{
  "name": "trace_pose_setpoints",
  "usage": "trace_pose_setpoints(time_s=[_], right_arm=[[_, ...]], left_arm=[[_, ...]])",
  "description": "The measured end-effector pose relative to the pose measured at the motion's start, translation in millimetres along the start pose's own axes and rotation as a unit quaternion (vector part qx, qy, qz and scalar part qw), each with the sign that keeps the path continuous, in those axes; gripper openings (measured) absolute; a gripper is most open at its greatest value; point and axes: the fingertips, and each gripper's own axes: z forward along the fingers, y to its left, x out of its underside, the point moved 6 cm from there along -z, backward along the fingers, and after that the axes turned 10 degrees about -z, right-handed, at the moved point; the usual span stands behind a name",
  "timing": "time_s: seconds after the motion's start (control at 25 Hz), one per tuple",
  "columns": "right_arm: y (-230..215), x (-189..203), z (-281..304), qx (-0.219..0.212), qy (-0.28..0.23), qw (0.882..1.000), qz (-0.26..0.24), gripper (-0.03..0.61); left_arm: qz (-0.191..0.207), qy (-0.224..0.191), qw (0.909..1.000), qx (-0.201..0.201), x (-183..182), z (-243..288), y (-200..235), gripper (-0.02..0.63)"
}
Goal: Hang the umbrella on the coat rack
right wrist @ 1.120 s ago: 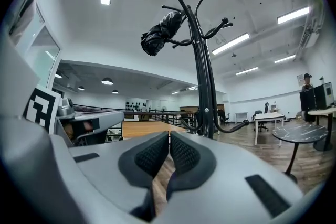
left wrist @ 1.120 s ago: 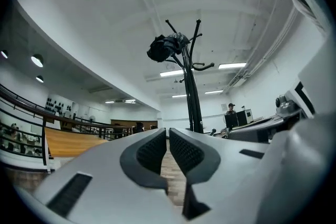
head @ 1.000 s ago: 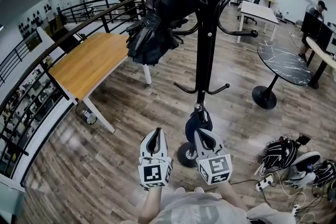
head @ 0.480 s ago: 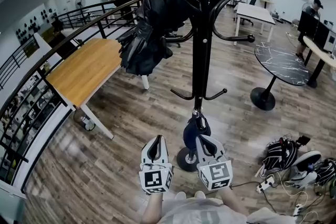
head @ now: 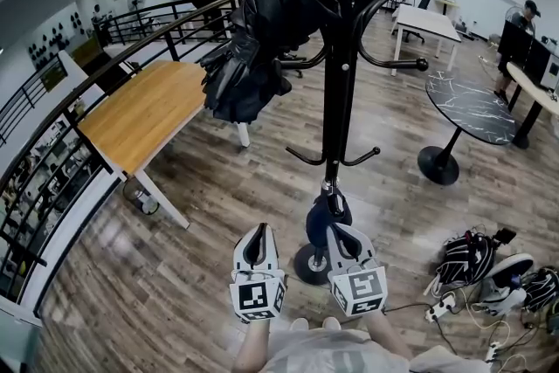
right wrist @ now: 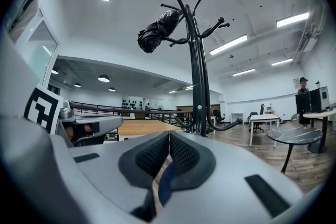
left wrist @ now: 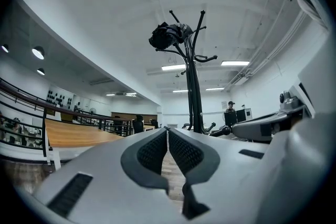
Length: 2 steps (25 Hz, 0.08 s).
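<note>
The black coat rack stands as an upright pole through the centre of the head view, with its base at lower centre just above the two grippers. The folded black umbrella already hangs from a hook at upper centre-left, its long axis slanting down and to the left, high above both grippers and well apart from them. The left gripper sits more nearly beneath the umbrella and the right gripper nearer the pole; both have their jaws pressed together on nothing, so the hanging looks done.
</note>
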Motion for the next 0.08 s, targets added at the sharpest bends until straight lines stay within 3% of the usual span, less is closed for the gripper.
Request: trace_pose_setpoints(time_s=[0.08], right_arm=[[-0.1, -0.2, 0.6, 0.000, 0.000, 1.000, 0.000, 0.031]], left_arm=[[-0.002, -0.003, 1.0000, -0.004, -1.0, -0.4, 1.7, 0.037]])
